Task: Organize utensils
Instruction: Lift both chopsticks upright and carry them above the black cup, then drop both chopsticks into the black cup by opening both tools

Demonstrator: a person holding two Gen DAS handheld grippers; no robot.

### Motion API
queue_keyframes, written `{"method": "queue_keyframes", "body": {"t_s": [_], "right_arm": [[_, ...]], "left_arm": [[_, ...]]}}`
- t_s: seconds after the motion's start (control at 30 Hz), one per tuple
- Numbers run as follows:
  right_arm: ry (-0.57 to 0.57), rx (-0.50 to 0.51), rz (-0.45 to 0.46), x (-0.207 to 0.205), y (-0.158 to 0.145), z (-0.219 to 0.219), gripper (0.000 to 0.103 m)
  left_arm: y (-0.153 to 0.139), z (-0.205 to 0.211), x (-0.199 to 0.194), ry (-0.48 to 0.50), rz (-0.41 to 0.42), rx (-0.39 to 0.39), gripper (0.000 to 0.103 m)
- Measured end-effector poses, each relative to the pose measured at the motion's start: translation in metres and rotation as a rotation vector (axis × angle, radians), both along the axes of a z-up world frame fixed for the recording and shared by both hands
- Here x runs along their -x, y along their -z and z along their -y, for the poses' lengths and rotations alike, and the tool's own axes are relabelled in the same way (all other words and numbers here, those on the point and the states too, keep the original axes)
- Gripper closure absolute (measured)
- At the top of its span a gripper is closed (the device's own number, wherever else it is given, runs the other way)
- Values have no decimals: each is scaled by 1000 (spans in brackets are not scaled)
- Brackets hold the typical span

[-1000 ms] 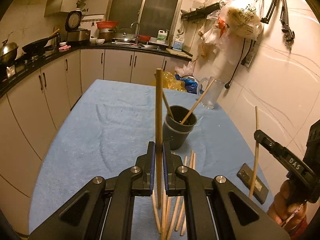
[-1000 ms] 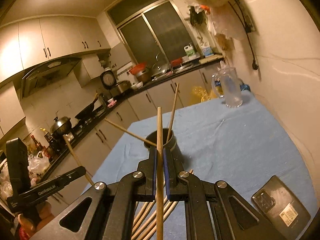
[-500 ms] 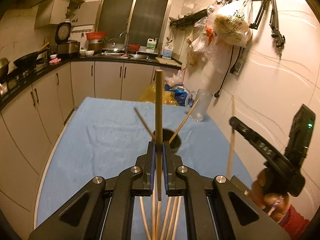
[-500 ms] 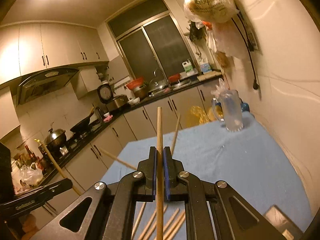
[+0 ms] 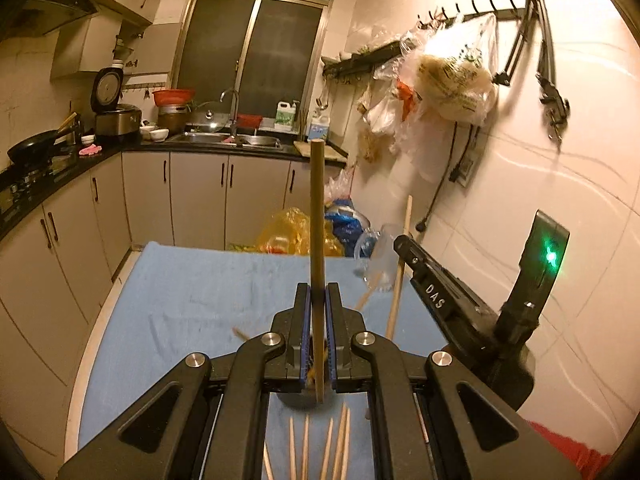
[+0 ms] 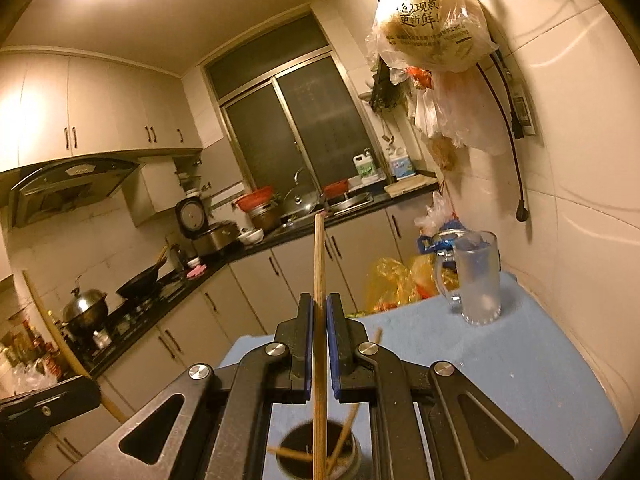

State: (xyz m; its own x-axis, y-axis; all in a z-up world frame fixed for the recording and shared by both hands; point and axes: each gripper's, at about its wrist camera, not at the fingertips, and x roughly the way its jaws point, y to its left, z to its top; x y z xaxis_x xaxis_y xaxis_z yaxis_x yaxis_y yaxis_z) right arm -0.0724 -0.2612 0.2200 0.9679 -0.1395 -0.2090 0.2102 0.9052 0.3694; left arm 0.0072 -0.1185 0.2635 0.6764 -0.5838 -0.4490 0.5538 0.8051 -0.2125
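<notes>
My left gripper is shut on a wooden chopstick that stands upright. Its lower end hangs over the dark cup, mostly hidden under the jaws. Several loose chopsticks lie on the blue cloth nearer to me. My right gripper is shut on another upright chopstick, whose lower end reaches into the dark cup, which holds a few chopsticks. The right gripper also shows in the left wrist view, to the right, with its chopstick.
A clear glass mug stands on the blue cloth at the far right by the tiled wall. Plastic bags lie beyond the table's far edge. Cabinets and a counter with a sink run behind and to the left.
Both grippers have risen and come over the cup, each keeping its chopstick. The cup has slid from ahead of the jaws to beneath them. The right gripper moved closer to the left.
</notes>
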Motion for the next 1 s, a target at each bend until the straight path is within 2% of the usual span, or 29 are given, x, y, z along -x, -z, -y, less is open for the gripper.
{"method": "queue_keyframes", "body": {"t_s": [0.23,0.37,0.73,1.0], "right_arm": [[71,1,27,-44,2,3,96],[86,44,38,-59,8,-4,96],[82,87,7,-62,30,-8,96],[47,104,-31,-48,40,-8,96]], "left_arm": [[11,11,-37,-33,-18,12,96],[24,16,-49,-27,-41,9,96],[51,17,-51,-10,-68,-10,96],[63,13,-55,-21,-93,-29,96]]}}
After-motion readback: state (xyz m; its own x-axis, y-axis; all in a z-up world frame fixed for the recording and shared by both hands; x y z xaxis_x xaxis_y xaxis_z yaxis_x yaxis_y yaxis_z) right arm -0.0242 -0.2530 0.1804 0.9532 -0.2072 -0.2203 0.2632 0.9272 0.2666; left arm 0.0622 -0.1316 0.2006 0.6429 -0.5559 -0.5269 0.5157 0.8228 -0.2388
